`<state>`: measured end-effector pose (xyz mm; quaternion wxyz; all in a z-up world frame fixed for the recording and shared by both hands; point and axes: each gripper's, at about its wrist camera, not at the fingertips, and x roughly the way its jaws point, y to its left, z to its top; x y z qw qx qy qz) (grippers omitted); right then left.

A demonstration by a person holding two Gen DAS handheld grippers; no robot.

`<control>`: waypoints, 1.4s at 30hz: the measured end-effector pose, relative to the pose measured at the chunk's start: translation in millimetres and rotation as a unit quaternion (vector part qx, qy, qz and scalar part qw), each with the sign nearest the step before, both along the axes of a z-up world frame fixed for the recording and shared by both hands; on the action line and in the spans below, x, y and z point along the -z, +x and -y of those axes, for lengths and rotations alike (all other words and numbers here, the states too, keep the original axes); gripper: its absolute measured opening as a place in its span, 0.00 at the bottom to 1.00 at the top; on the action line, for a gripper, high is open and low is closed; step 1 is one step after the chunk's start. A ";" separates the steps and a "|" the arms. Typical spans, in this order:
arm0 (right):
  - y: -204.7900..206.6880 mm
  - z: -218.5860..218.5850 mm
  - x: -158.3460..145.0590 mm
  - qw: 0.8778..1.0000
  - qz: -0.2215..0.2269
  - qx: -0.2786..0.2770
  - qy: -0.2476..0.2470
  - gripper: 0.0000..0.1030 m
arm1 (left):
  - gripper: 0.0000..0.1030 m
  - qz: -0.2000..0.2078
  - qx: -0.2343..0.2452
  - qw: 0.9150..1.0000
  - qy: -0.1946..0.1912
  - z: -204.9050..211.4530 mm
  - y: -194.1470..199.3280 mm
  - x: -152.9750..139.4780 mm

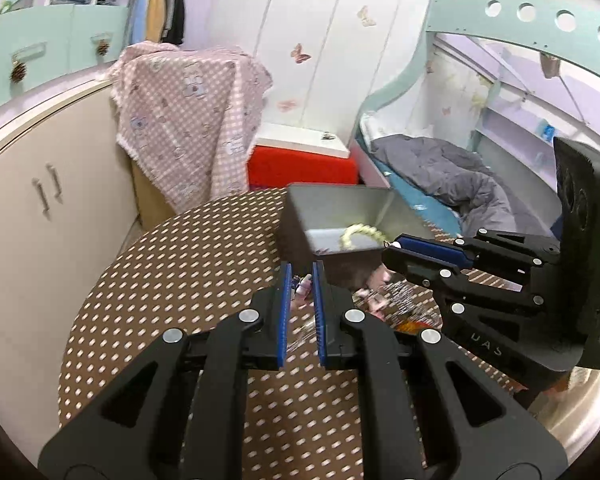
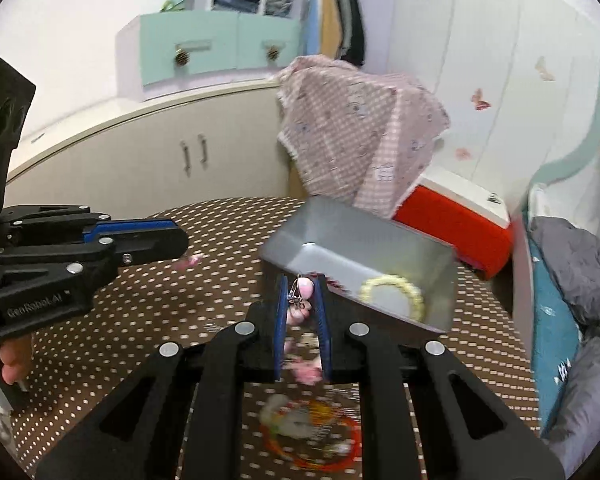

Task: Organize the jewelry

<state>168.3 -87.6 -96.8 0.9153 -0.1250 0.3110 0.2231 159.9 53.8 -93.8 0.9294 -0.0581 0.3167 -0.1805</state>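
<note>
My left gripper (image 1: 301,276) is shut on a small pink trinket (image 1: 303,287) above the brown dotted table (image 1: 204,248). From the right wrist view the left gripper (image 2: 180,246) reaches in from the left, the pink trinket (image 2: 190,261) poking out at its tip. My right gripper (image 2: 301,284) is shut on a pink bead earring (image 2: 305,289) with a silver hook, just in front of the grey box (image 2: 340,232). In the left wrist view the right gripper (image 1: 392,246) hovers at the near right rim of the box (image 1: 332,204). A cream bead bracelet (image 1: 360,236) (image 2: 392,292) lies inside.
A blurred pile of loose jewelry (image 2: 312,428) (image 1: 384,300) lies on the table near the grippers. Behind the table stand a red box with a white lid (image 1: 300,164), a pink checked cloth (image 1: 188,120) and a cream cabinet (image 1: 40,200). A bed (image 1: 452,176) lies to the right.
</note>
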 end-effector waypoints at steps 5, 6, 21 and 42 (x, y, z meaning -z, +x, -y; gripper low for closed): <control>7.7 23.6 -14.4 1.000 0.016 0.025 0.003 0.12 | 0.10 0.005 0.022 1.000 0.001 24.3 17.9 -16.4; 10.1 28.0 -17.8 0.999 0.018 0.029 0.006 0.12 | 0.11 0.007 0.026 1.000 0.002 28.3 21.7 -19.8; 46.8 45.5 -29.9 0.999 0.016 0.028 0.016 0.12 | 0.11 0.010 0.032 0.999 0.038 66.0 71.1 -41.2; 51.4 63.7 -22.6 0.998 0.011 0.064 0.011 0.47 | 0.68 -0.011 -0.005 0.998 0.059 63.4 76.6 -24.6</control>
